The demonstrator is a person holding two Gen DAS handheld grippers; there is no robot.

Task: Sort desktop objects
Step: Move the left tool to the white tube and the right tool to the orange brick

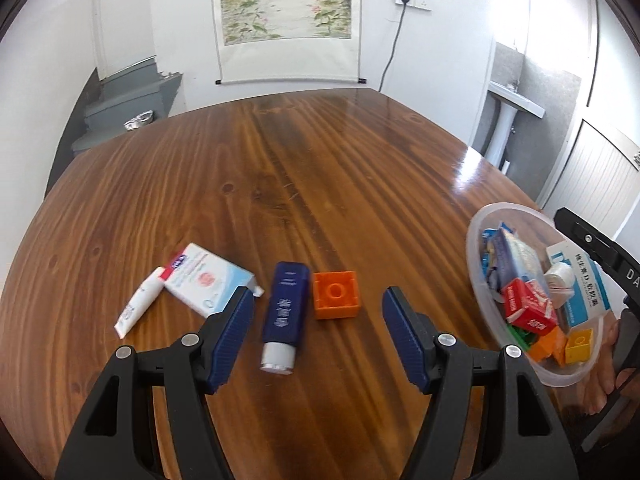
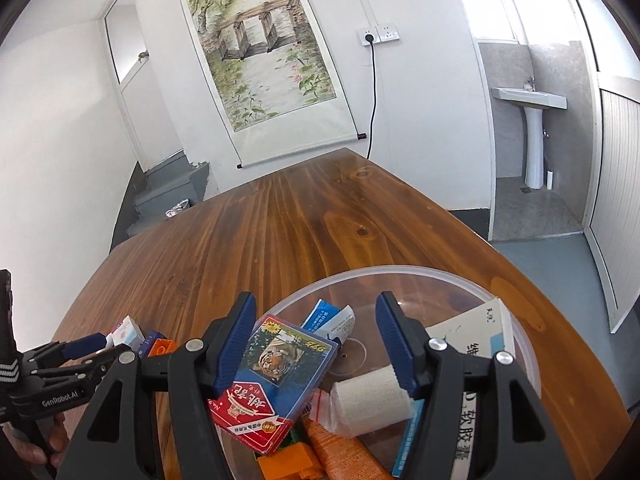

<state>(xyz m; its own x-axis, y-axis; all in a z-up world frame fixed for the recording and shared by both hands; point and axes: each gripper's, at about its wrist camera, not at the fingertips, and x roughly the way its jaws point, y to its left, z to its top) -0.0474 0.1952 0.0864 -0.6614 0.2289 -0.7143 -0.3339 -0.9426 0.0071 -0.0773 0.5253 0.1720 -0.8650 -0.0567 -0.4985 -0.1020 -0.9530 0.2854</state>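
Note:
My left gripper (image 1: 317,294) hangs open low over the wooden table (image 1: 320,160). A dark blue bottle (image 1: 285,312) and an orange brick (image 1: 335,294) lie on the wood between its fingers, untouched. Left of them lie a white-and-blue box (image 1: 208,284) and a white tube (image 1: 138,308). My right gripper (image 2: 316,300) is open over a clear plastic bowl (image 2: 400,270). A card box with a tiger picture (image 2: 280,360) lies in the bowl between its fingers, and the right pad stands clear of it. A bandage roll (image 2: 372,400) and a medicine box (image 2: 480,336) also lie inside.
The bowl (image 1: 480,220) stands near the table's right edge and also holds orange and yellow bricks (image 1: 578,344). A hand grips the left gripper's handle (image 2: 52,396) at the lower left. Beyond the table are a wall scroll (image 2: 260,40), grey steps (image 2: 168,192) and a washbasin (image 2: 528,98).

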